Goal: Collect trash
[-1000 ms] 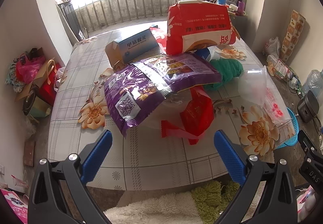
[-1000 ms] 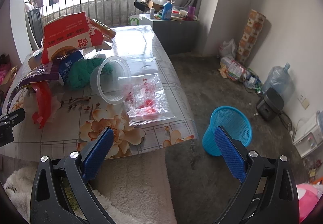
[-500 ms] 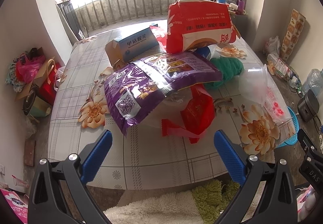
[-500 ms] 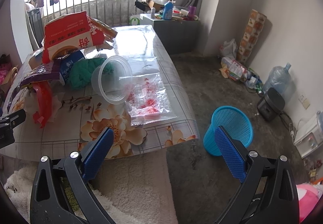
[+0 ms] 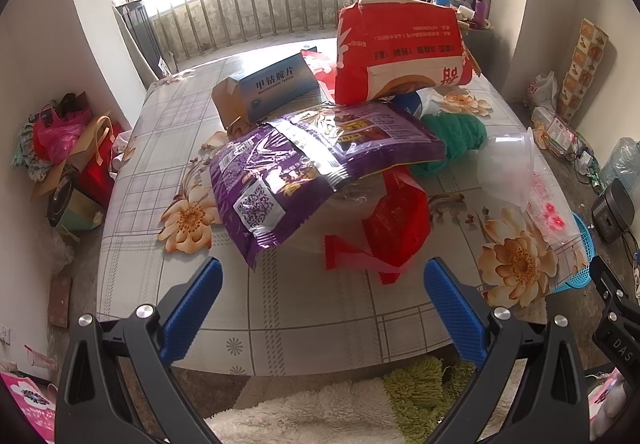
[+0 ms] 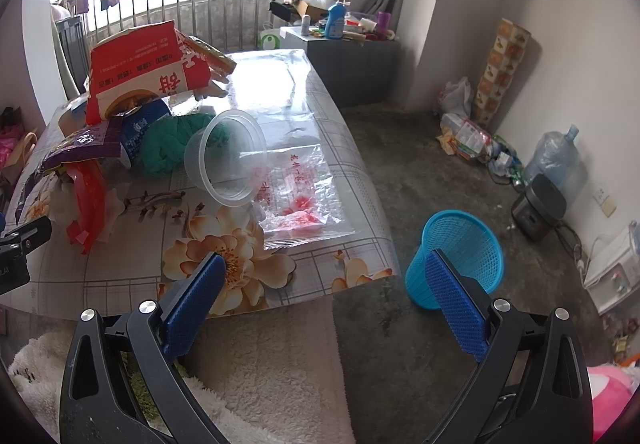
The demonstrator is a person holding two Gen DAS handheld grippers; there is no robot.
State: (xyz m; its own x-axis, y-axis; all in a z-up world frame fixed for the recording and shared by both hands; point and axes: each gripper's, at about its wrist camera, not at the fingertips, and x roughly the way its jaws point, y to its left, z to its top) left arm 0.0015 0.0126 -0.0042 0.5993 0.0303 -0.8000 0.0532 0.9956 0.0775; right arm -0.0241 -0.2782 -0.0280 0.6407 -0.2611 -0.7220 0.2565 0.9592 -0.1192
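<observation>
The left tool [image 5: 323, 302] was held with its two blue-padded fingers [image 5: 191, 310] spread wide apart, nothing between them. The right tool [image 6: 323, 300] was likewise spread wide, its blue pads [image 6: 456, 306] gripping nothing. Each tool's black frame showed at the edge of the other's view, so the two sat side by side.
</observation>
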